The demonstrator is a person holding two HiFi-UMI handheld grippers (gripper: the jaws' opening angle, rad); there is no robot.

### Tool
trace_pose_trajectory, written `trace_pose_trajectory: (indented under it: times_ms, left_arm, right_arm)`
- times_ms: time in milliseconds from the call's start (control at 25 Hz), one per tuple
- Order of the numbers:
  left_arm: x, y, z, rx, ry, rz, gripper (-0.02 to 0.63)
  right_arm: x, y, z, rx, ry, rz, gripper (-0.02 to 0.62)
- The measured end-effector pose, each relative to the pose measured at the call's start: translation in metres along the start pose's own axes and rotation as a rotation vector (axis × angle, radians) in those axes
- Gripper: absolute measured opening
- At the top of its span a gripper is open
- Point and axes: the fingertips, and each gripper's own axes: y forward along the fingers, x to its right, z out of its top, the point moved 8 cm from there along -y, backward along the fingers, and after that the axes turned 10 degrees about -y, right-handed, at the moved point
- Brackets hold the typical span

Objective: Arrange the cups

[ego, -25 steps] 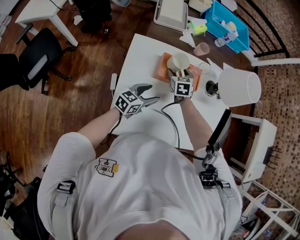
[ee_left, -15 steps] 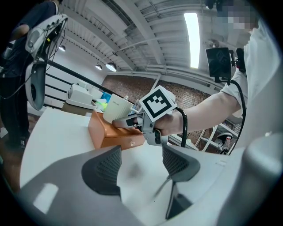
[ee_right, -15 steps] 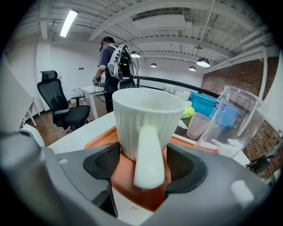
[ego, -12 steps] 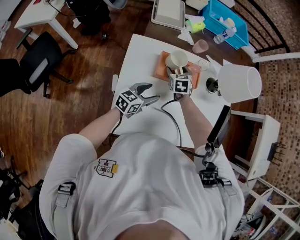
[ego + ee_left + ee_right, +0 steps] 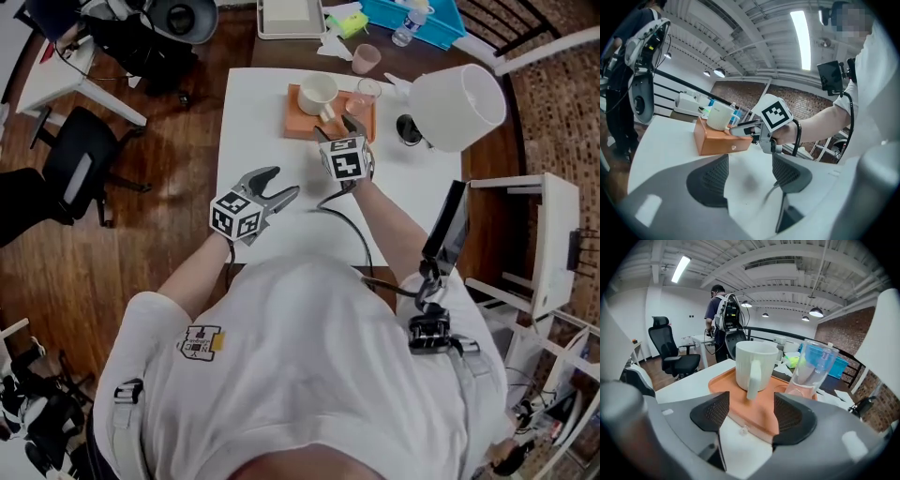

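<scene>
A white ribbed mug (image 5: 317, 92) (image 5: 757, 364) and a clear glass (image 5: 364, 91) (image 5: 811, 369) stand side by side on an orange tray (image 5: 309, 125) (image 5: 754, 411) on the white table (image 5: 253, 103). A pink cup (image 5: 366, 58) stands beyond the tray on the dark table. My right gripper (image 5: 336, 136) (image 5: 747, 416) hovers over the tray's near edge, pointing at the mug's handle. Its jaws are closing and nothing is gripped between them. My left gripper (image 5: 283, 184) (image 5: 749, 176) is open and empty over bare table, left of the right gripper (image 5: 743, 130).
A lamp with a white shade (image 5: 457, 106) lies at the table's right. A black cable (image 5: 342, 214) runs across the table by my right arm. A blue bin (image 5: 412, 11) and a white box (image 5: 291, 17) sit beyond. A person (image 5: 719, 310) stands in the background.
Both grippers have drawn back from the tray toward me; the right one is now farther from the mug. The head view has shifted, showing more of the table.
</scene>
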Motion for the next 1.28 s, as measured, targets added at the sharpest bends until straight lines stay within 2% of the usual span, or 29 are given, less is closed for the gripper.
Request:
trace_pose_trajectory:
  times_ms: [200,400,480,640,760,840,960,1080,1280]
  left_arm:
    - [0.028,-0.012,-0.031,-0.019,-0.019,0.033,0.293]
    - [0.056,-0.007,-0.069,-0.080,-0.038,0.055,0.293]
    - [0.067,0.005,-0.082,-0.110,-0.033,0.070,0.293]
    - [0.091,0.036,-0.108,-0.188,0.011,0.119,0.247]
    - [0.113,0.058,-0.121,-0.228,0.059,0.119,0.227]
    - [0.128,0.070,-0.131,-0.253,0.085,0.118,0.206]
    - [0.145,0.082,-0.148,-0.295,0.103,0.128,0.187]
    - [0.155,0.098,-0.155,-0.284,0.104,0.151,0.183]
    - [0.164,0.116,-0.162,-0.295,0.100,0.174,0.183]
  right_arm:
    - [-0.011,-0.053,-0.036,0.059,0.022,0.066,0.284]
    - [-0.021,-0.111,-0.092,0.094,0.016,0.136,0.228]
    - [-0.021,-0.134,-0.119,0.091,-0.005,0.140,0.198]
    - [-0.024,-0.175,-0.176,0.029,-0.068,0.114,0.102]
    - [-0.024,-0.189,-0.210,-0.002,-0.110,0.103,0.036]
    - [-0.022,-0.194,-0.225,-0.006,-0.105,0.130,0.004]
    - [-0.022,-0.204,-0.243,-0.004,-0.083,0.187,0.000]
    - [-0.010,-0.211,-0.261,-0.002,-0.082,0.214,0.000]
    - [0.007,-0.219,-0.285,0.008,-0.019,0.252,0.000]
